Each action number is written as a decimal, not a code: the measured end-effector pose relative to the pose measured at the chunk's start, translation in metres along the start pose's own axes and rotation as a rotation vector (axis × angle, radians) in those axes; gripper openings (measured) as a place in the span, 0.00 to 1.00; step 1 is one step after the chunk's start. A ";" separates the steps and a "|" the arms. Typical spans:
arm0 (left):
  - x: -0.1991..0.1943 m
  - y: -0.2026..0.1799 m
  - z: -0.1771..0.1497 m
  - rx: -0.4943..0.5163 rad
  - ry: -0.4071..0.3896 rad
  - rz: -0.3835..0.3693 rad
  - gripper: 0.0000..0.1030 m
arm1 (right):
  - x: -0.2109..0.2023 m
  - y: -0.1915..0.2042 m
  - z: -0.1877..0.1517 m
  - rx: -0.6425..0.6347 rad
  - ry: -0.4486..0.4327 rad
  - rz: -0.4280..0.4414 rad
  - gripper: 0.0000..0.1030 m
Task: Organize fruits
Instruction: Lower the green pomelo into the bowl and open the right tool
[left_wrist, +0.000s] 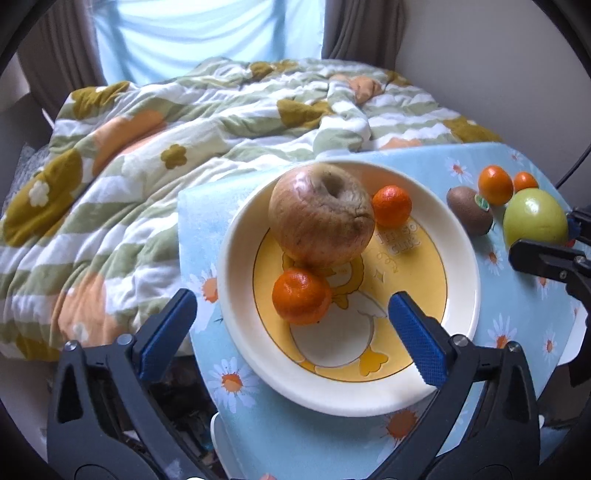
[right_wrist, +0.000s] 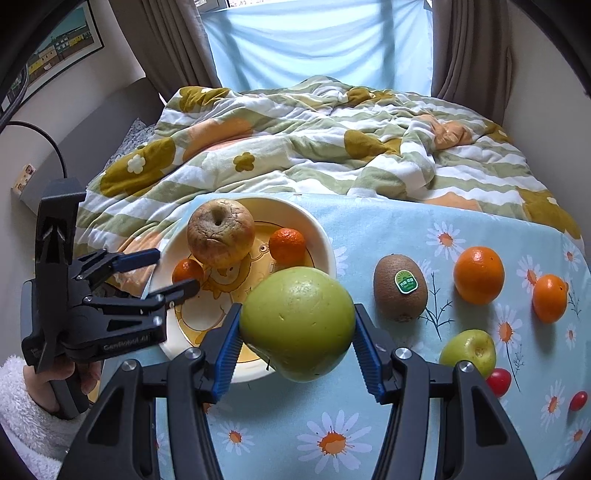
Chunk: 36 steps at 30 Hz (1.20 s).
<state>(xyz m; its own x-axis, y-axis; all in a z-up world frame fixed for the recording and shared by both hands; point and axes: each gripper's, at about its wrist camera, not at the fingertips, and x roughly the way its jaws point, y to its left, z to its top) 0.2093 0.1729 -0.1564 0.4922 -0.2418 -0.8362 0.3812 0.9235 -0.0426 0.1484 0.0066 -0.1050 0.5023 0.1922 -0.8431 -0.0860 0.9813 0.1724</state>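
Right gripper clamped on a big green fruit, both blue pads pressed to its sides. In the right wrist view the fruit fills the lower centre, hanging over the near right rim of the plate. Plate lies up and left of the fruit, so the drop looks to be a short move that way. Fruit is roundish, slightly longer across the jaws.

Left gripper wide apart, nothing between the pads. In the left wrist view it hovers over the plate's near edge, the near tangerine just ahead between the fingers but untouched. Right gripper sits at the far right of that frame.

Plate holds three: a wrinkled brown apple at centre, the near tangerine touching its lower side, a second tangerine by its right side. Open room shows at lower right of the plate floor.

On the cloth, right of frame in the right wrist view: kiwi, orange, small orange, small green apple, two cherry tomatoes at lower right. All nearer the right hand.

Judgement: task partway; the green fruit is next in.
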 end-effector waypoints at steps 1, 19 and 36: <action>-0.002 0.000 0.000 -0.004 0.002 -0.006 1.00 | 0.000 0.000 0.000 -0.002 -0.001 0.000 0.51; -0.043 -0.017 -0.030 -0.119 0.060 0.078 1.00 | 0.020 0.013 0.021 -0.109 0.050 0.120 0.51; -0.056 -0.013 -0.064 -0.260 0.097 0.122 1.00 | 0.076 0.034 0.021 -0.286 0.124 0.107 0.51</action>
<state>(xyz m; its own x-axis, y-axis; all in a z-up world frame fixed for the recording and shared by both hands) 0.1265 0.1931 -0.1441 0.4405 -0.1068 -0.8914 0.1048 0.9922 -0.0671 0.2020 0.0540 -0.1525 0.3704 0.2774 -0.8865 -0.3798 0.9162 0.1280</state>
